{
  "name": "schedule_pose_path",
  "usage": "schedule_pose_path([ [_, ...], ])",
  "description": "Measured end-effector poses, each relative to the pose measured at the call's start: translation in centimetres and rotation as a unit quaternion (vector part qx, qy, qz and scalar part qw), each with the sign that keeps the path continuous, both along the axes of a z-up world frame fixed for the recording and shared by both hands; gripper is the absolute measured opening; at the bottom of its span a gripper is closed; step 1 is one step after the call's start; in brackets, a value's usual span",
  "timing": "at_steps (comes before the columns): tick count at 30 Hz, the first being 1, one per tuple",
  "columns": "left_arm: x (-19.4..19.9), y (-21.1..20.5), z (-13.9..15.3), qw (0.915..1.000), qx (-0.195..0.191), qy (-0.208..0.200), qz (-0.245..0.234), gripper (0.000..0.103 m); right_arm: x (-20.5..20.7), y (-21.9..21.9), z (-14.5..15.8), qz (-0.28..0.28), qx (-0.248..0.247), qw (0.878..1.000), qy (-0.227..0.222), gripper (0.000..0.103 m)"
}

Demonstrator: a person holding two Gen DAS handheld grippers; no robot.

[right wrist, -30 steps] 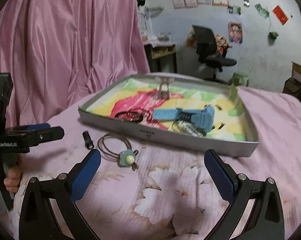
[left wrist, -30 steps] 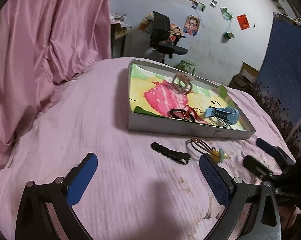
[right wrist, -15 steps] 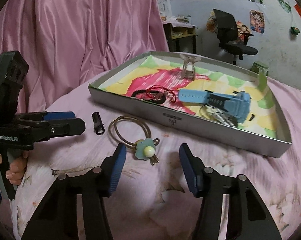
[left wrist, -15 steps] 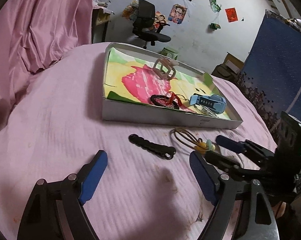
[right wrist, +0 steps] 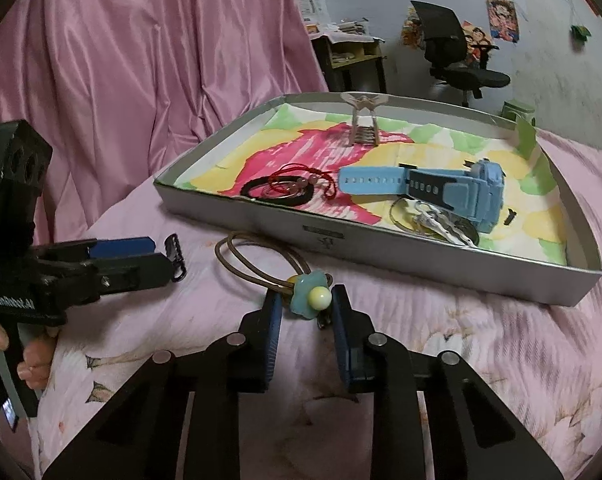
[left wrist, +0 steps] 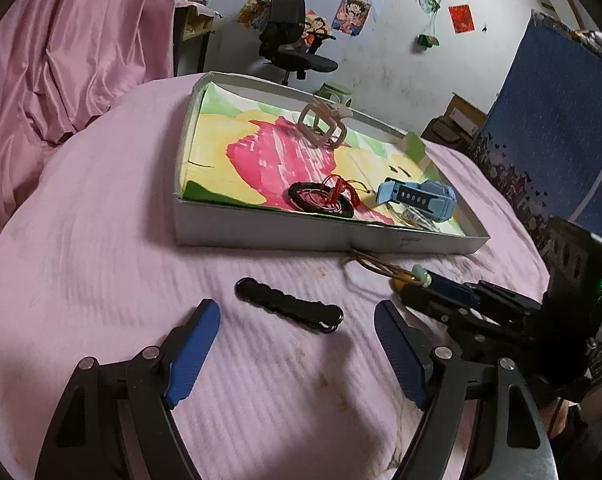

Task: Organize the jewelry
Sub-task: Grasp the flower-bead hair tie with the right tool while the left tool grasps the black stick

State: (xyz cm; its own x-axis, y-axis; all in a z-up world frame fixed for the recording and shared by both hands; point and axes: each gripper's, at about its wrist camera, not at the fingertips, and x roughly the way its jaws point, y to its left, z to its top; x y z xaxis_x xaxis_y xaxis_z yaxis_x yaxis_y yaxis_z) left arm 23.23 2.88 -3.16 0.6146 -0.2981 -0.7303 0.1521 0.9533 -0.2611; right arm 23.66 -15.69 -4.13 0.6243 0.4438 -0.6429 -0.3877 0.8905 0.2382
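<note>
A brown hair tie with a pale blue flower charm lies on the pink bedspread in front of the grey tray. My right gripper is shut on the flower charm; from the left wrist view the right gripper has the charm at its tip. A black hair clip lies just ahead of my open left gripper, between the lines of its fingers. The tray holds a blue watch, a black bracelet with red cord and a beige claw clip.
A metal ring with keys lies beside the watch. Pink curtain hangs to the left. A black office chair and a desk stand behind the bed, with a dark blue panel on the right. A hand holds the left gripper's handle.
The right gripper moved forward and down and closed from wide open onto the flower charm. The left gripper came nearer the black clip and narrowed somewhat, still open.
</note>
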Motion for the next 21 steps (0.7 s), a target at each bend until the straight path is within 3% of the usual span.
schedule_pose_path([
  [7, 0.77, -1.05, -0.45, 0.9992, 0.039, 0.012, 0.001, 0.067, 0.23, -0.34, -0.26, -0.006, 0.010, 1.000, 0.001, 0.022],
  [18, 0.88, -1.12, -0.69, 0.9988, 0.047, 0.012, 0.001, 0.066, 0.33, -0.37, -0.49, -0.006, 0.014, 1.000, 0.006, 0.022],
  [21, 0.90, -1.04, -0.69, 0.9988, 0.048, 0.011, 0.005, 0.061, 0.32, -0.37, -0.48, -0.006, 0.014, 1.000, 0.005, 0.022],
])
